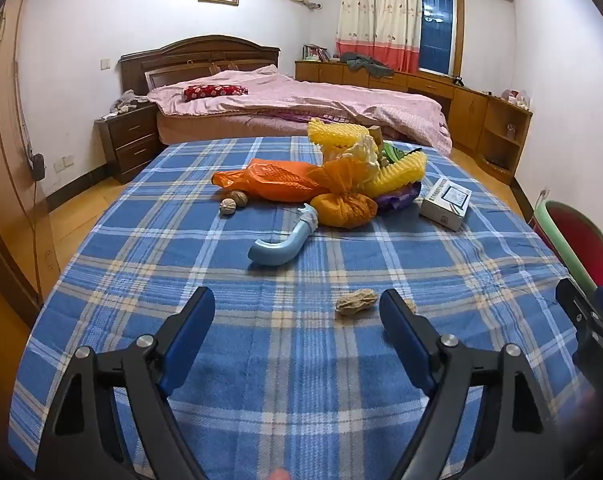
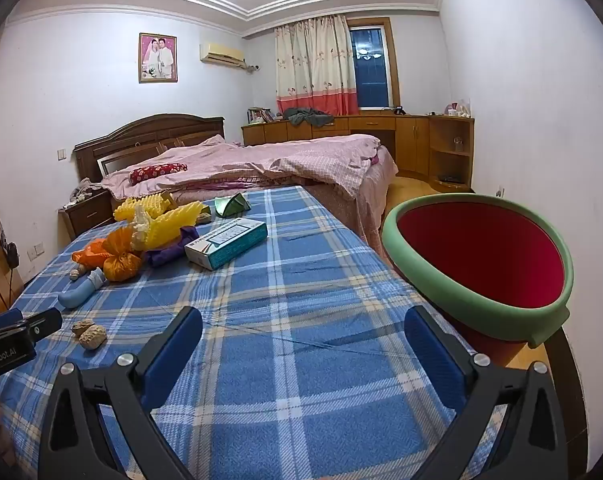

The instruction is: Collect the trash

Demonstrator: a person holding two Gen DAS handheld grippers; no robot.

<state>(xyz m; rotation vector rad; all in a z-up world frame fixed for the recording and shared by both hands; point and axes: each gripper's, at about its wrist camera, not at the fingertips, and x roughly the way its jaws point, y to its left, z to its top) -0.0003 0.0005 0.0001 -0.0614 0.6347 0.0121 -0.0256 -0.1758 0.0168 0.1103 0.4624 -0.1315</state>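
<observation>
A: Left wrist view — the left gripper (image 1: 297, 300) is held low over the near edge of the counter (image 1: 141, 240), its fingers spread wide with nothing between them. Which piece should be taken first?

B: The peanut shell (image 1: 356, 301) is judged the nearest target; it lies just ahead of the right-hand finger, slightly off the centreline. A small shift toward it would be needed so that the shell is centred before the fingers are closed. A light squeeze is advised — the shell looks brittle.

A: And the rest of the trash?

B: It is heaped toward the far edge: yellow foam netting (image 1: 397, 176), an orange bag (image 1: 269, 182), a tied orange bundle (image 1: 343, 209), a blue curved handle (image 1: 279, 245), two walnuts (image 1: 233, 202) and a white box (image 1: 445, 203). The bin (image 2: 453, 280) is seen off the right edge of the counter, beside the right gripper (image 2: 303, 332), whose fingers are likewise parted and empty.

A: What cannot be made out?

B: A second shell is largely hidden behind the left gripper's finger. The pile's lower layers are covered, the bin's base is cut off, and the box print is unreadable.
</observation>
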